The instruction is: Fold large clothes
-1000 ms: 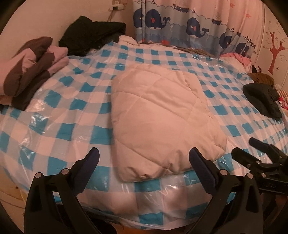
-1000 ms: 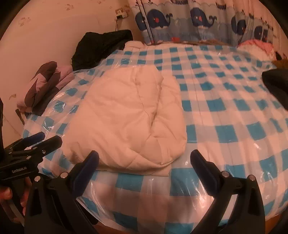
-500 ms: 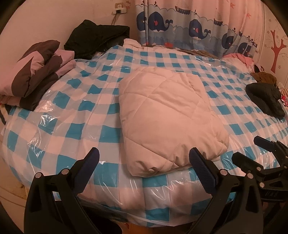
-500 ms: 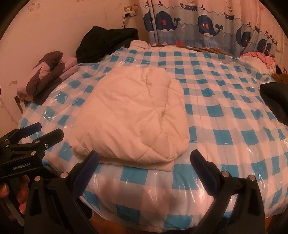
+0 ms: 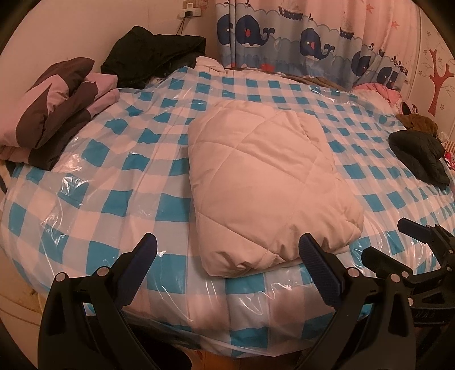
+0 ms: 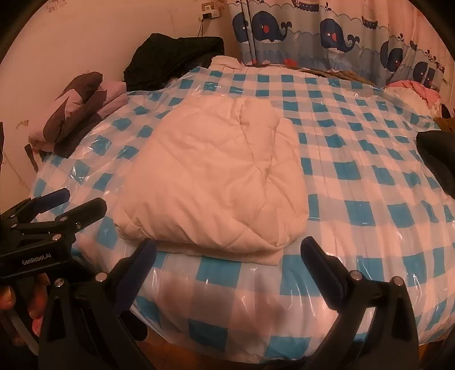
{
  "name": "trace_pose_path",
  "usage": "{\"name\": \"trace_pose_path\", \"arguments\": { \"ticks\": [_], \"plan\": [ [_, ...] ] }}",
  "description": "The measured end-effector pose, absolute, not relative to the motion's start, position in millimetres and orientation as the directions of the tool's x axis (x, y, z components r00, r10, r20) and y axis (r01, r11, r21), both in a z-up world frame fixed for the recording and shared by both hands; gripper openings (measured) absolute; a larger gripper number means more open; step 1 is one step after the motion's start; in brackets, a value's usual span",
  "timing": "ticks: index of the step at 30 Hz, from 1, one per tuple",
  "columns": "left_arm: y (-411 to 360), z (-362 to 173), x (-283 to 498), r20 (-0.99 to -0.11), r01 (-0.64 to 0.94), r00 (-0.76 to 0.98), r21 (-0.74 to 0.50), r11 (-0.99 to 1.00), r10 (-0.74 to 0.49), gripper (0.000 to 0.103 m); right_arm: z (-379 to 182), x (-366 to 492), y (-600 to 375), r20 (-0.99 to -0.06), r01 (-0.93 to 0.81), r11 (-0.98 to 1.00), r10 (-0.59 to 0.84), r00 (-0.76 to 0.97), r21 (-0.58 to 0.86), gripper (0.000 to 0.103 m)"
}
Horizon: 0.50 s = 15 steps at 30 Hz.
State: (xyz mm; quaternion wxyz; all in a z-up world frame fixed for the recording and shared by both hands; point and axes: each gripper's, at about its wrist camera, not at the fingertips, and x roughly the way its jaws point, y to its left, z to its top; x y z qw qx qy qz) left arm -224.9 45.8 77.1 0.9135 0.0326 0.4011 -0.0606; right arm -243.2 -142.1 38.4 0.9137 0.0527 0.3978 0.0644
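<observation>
A bed (image 5: 119, 199) fills most of both views, covered with a blue-and-white checked sheet under a layer of clear, crinkled plastic. Behind it hangs a curtain (image 5: 298, 37) printed with whales and boats, next to a plain wall.

On the middle of the bed, toward the near edge, lies the folded cream quilted jacket (image 5: 264, 193), a thick padded bundle with diamond stitching. In the right wrist view the jacket (image 6: 216, 182) shows a rounded fold line running down its top, and its lower layer sticks out a little at the near edge. Nothing touches it.

At the far left edge of the bed rests a folded brown and pink blanket (image 5: 54, 111). Behind that, against the wall, sits a heap of black clothes (image 5: 156, 54). On the right side of the bed lies a dark garment (image 5: 418, 159), with a brown item (image 5: 421, 122) just beyond it and pink cloth (image 5: 381, 91) near the curtain.

The left gripper (image 5: 227, 253) hangs at the near edge of the bed, its jaws spread wide and holding nothing, the jacket's near end between and just past the tips. The right gripper (image 6: 227, 253) is likewise spread wide and empty, just short of the jacket's near edge. Each gripper appears at the side of the other's view.

A wall socket (image 5: 190, 11) with a cord is on the wall above the black clothes.
</observation>
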Motion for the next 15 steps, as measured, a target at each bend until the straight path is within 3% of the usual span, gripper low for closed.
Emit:
{"name": "trace_pose_path", "arguments": {
  "ticks": [15],
  "plan": [
    [46.2, 76.0, -226.2, -0.74, 0.137, 0.667, 0.008, 0.99, -0.087, 0.096, 32.0, -241.2, -142.3, -0.73, -0.088, 0.984, 0.172, 0.661, 0.152, 0.097]
  ]
}}
